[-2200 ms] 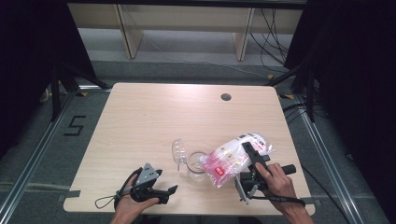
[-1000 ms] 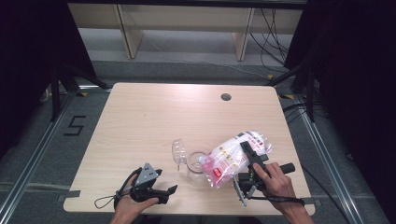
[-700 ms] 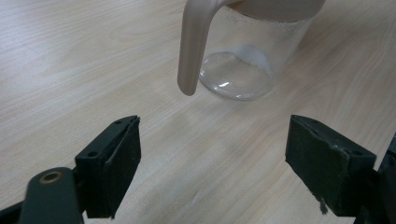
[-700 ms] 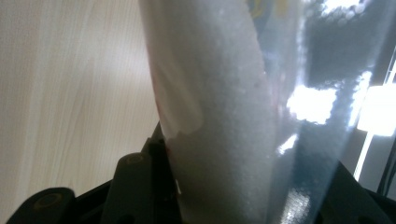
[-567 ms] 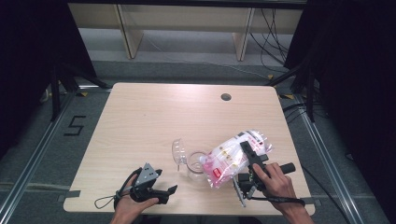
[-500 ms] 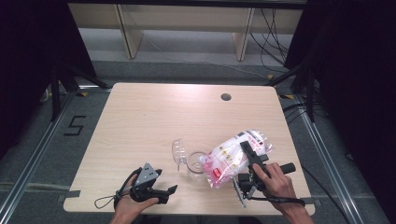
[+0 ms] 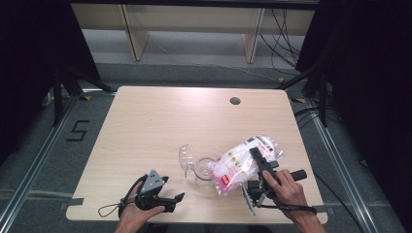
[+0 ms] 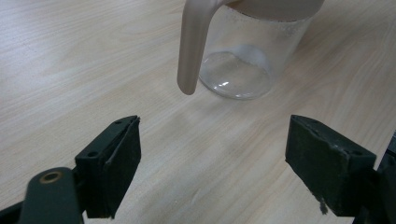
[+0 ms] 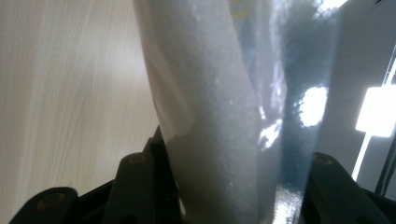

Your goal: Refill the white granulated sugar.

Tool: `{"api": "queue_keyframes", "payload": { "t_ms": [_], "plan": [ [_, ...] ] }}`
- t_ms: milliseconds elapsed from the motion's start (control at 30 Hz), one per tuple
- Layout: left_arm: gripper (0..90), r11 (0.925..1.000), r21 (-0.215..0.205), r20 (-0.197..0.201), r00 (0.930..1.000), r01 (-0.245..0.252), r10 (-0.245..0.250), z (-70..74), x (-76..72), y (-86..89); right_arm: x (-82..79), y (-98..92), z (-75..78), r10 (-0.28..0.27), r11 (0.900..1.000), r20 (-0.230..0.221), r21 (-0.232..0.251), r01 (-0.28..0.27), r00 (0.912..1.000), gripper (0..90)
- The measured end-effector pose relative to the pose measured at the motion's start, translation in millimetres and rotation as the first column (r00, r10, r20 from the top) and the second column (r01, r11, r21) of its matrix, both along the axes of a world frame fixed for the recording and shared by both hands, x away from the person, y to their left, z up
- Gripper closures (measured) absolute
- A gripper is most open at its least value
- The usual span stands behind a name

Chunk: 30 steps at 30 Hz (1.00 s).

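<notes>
A clear plastic bag of white grains [image 7: 238, 162] with a pink label is tilted over the table's front right. My right gripper [image 7: 255, 160] is shut on it; in the right gripper view the bag [image 9: 210, 107] stands between both jaws of the right gripper [image 9: 224, 186]. The bag's low end lies next to the rim of a clear jar [image 7: 201, 170] whose lid [image 7: 184, 158] is flipped open to the left. My left gripper [image 7: 174, 189] rests near the front edge, open. In the left gripper view the left gripper [image 8: 212, 163] holds nothing and faces the jar [image 8: 243, 60] and its beige handle [image 8: 191, 51].
The wooden table [image 7: 160, 121] has a round cable hole [image 7: 235, 101] at the back right. Metal floor rails run along both sides, and shelving stands beyond the far edge. A cable loops from the left gripper at the front edge [image 7: 109, 209].
</notes>
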<state>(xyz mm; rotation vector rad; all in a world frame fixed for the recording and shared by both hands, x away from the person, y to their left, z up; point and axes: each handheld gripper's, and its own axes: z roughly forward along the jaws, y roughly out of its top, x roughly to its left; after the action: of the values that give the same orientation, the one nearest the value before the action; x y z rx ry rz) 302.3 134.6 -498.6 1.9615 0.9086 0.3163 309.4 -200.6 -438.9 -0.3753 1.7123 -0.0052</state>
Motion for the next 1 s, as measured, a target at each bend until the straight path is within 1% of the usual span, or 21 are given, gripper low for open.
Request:
{"api": "queue_keyframes", "payload": {
  "t_ms": [133,167,200,233,300,333,367,400,433,500,533,567,633,667,733,767,800,867,933,967,1000],
  "plan": [
    [17.9,0.9996,0.027,0.003,0.9999,0.012,-0.012,0.7,0.1,1.8,-0.6,-0.4,0.2,-0.003,1.000,0.005,0.009,0.003,1.0000,56.5],
    [17.9,0.9999,0.015,0.000,1.0000,0.001,-0.001,0.6,-0.2,1.0,-1.8,-1.2,-2.2,-0.024,0.999,-0.011,0.039,0.024,0.9997,56.5],
    [17.9,1.0000,-0.002,0.002,1.0000,-0.002,0.002,0.3,0.2,-0.1,-2.4,-1.6,-2.9,-0.029,0.998,-0.012,0.049,0.030,0.9995,56.6],
    [17.9,1.0000,0.008,0.000,1.0000,0.002,-0.002,0.3,0.4,0.4,-3.3,-1.3,-2.6,-0.038,0.998,-0.014,0.041,0.038,0.9992,56.6],
    [17.9,1.0000,0.010,-0.004,1.0000,-0.001,0.001,0.0,-0.8,0.3,-2.6,0.4,-0.1,-0.019,1.000,-0.004,0.006,0.019,0.9998,56.7],
    [17.9,0.9999,0.010,-0.003,1.0000,0.000,0.000,0.2,-0.7,0.4,-2.6,0.1,-0.7,-0.021,1.000,-0.007,0.015,0.021,0.9998,56.8],
    [17.9,1.0000,0.002,0.002,1.0000,0.000,0.000,0.2,-0.2,0.1,-3.1,-1.1,-3.5,-0.033,0.998,-0.014,0.053,0.034,0.9994,56.9],
    [17.9,1.0000,0.000,0.002,1.0000,-0.002,0.002,0.4,0.1,-0.1,-2.8,0.0,-1.2,-0.022,1.000,-0.007,0.021,0.022,0.9997,56.9],
    [17.9,1.0000,0.001,0.002,1.0000,-0.002,0.002,0.3,0.0,0.0,-2.6,0.4,-0.1,-0.018,1.000,-0.003,0.006,0.018,0.9998,56.9],
    [17.9,0.9999,0.011,-0.002,1.0000,-0.001,0.001,0.5,-0.8,0.6,-2.6,-0.3,-1.9,-0.022,0.999,-0.008,0.030,0.023,0.9997,57.0],
    [17.9,0.9999,0.010,0.000,1.0000,-0.001,0.001,0.6,-0.5,0.6,-3.0,-0.9,-3.5,-0.032,0.998,-0.014,0.053,0.032,0.9994,57.0],
    [17.9,1.0000,0.001,0.002,1.0000,-0.002,0.002,0.2,0.0,0.0,-3.0,-0.9,-4.1,-0.031,0.998,-0.013,0.059,0.032,0.9994,57.0],
    [17.9,0.9999,0.013,0.000,1.0000,0.002,-0.003,0.0,-0.2,0.7,-2.7,-0.1,-3.0,-0.029,0.998,-0.013,0.048,0.030,0.9995,57.1],
    [17.9,0.9999,0.017,-0.003,1.0000,0.003,-0.003,0.3,-0.6,0.6,-1.6,0.8,-1.3,-0.010,1.000,-0.006,0.027,0.010,0.9999,57.1],
    [17.9,0.9996,0.026,0.002,0.9999,0.012,-0.012,0.6,0.3,1.3,-1.1,1.5,-0.1,0.009,1.000,0.010,0.017,-0.010,0.9999,57.2],
    [17.9,0.9996,0.026,0.000,0.9999,0.011,-0.011,0.4,0.2,1.2,-0.6,1.2,-1.9,0.011,0.999,0.011,0.038,-0.011,0.9999,57.3],
    [17.9,0.9999,0.014,-0.003,1.0000,0.000,0.000,0.0,-0.4,0.2,-0.7,1.3,-2.4,0.008,0.999,0.009,0.046,-0.008,0.9999,57.3],
    [17.9,0.9996,0.029,-0.001,1.0000,0.008,-0.008,0.8,-0.2,1.2,-2.7,2.0,-2.0,-0.021,0.999,-0.009,0.039,0.021,0.9997,57.4],
    [17.9,0.9996,0.028,0.003,1.0000,0.007,-0.007,0.4,0.5,1.3,-1.8,2.9,0.3,-0.001,1.000,0.001,0.015,0.001,1.0000,57.4],
    [18.0,0.9998,0.020,-0.002,1.0000,0.004,-0.004,0.5,-0.5,0.7,-2.9,1.8,-1.9,-0.023,0.999,-0.009,0.042,0.023,0.9997,57.5],
    [17.9,0.9999,0.016,-0.003,1.0000,0.002,-0.002,0.3,-0.7,0.5,-2.9,1.6,-2.4,-0.022,0.998,-0.008,0.050,0.022,0.9997,57.5]
  ]
}}
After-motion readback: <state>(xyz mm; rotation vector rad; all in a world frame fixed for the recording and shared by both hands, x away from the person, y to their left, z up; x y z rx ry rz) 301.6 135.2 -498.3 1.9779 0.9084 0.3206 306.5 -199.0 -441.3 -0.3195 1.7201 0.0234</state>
